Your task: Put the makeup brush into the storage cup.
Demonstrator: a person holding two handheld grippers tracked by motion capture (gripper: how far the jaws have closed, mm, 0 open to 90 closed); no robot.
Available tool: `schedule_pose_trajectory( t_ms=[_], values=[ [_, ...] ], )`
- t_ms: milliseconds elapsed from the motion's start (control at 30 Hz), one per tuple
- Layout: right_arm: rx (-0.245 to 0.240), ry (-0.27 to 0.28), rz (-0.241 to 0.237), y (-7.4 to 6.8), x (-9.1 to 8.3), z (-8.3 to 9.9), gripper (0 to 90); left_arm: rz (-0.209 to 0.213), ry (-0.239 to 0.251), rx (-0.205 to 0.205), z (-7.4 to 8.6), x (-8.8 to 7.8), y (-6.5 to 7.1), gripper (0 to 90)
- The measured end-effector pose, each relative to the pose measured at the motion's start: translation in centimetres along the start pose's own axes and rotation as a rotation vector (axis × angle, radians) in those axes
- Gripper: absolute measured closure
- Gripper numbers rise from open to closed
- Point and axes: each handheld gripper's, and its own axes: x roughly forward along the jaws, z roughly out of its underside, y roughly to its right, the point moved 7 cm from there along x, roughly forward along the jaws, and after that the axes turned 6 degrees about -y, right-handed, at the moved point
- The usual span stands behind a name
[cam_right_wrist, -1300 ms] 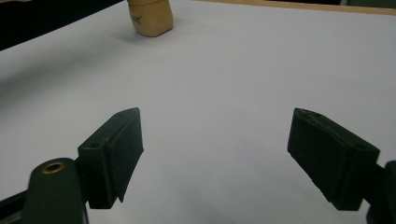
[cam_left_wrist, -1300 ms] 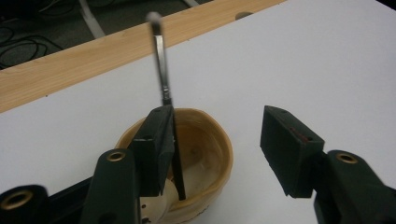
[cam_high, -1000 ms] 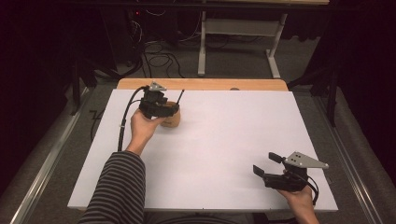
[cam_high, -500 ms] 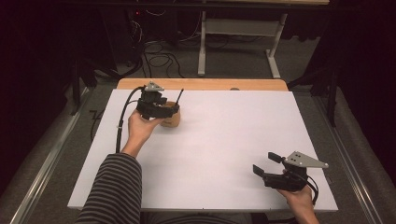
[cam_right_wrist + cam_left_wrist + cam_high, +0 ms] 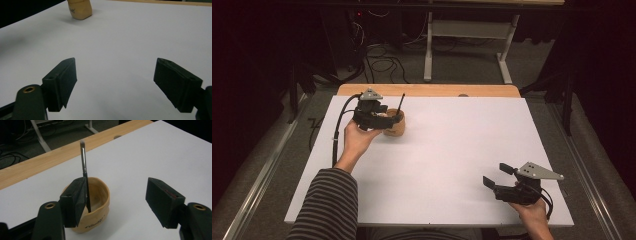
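A tan cup (image 5: 395,128) stands at the table's far left with a thin black-handled brush (image 5: 401,103) upright in it. My left gripper (image 5: 382,119) hovers at the cup's near rim. Its jaws have just been opening. In the left gripper view the cup (image 5: 100,197) sits under the left jaw. The brush (image 5: 84,157) leans right beside that pad's inner face, and the other pad stands far off it, so the left gripper (image 5: 116,187) is open. My right gripper (image 5: 498,175) rests near the front right, open, with bare table between its jaws (image 5: 116,67). The cup (image 5: 79,9) shows far ahead.
The white table top (image 5: 462,145) has a wooden strip (image 5: 427,90) along its far edge. Beyond it are a desk frame (image 5: 464,45) and cables on the floor (image 5: 379,55). A metal rail (image 5: 262,175) runs along the left side.
The left hand has drawn back very slightly toward the near side while the brush stays upright in the cup. The right gripper has not moved.
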Motion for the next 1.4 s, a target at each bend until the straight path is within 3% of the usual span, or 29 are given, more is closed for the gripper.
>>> schedule_pose_trajectory(
  t_ms=[567, 767, 1000, 1400],
  values=[
    [0.029, 0.029, -0.001, 0.6, -0.3, -0.1, 20.1, 0.038, 0.062, 0.016, 0.5, -2.8, 1.1, 34.7],
    [0.027, 0.031, 0.006, 0.9, -0.2, -0.2, 19.9, 0.023, 0.087, 0.019, 0.7, -3.7, 1.2, 33.8],
    [0.029, 0.036, 0.013, 1.3, -0.1, -0.3, 19.7, 0.045, 0.116, 0.021, 1.1, -4.4, 1.7, 33.6],
    [0.024, 0.038, 0.02, 1.5, 0.3, -0.6, 19.5, 0.05, 0.166, 0.062, 2.0, -5.9, 2.9, 33.2]
  ],
)
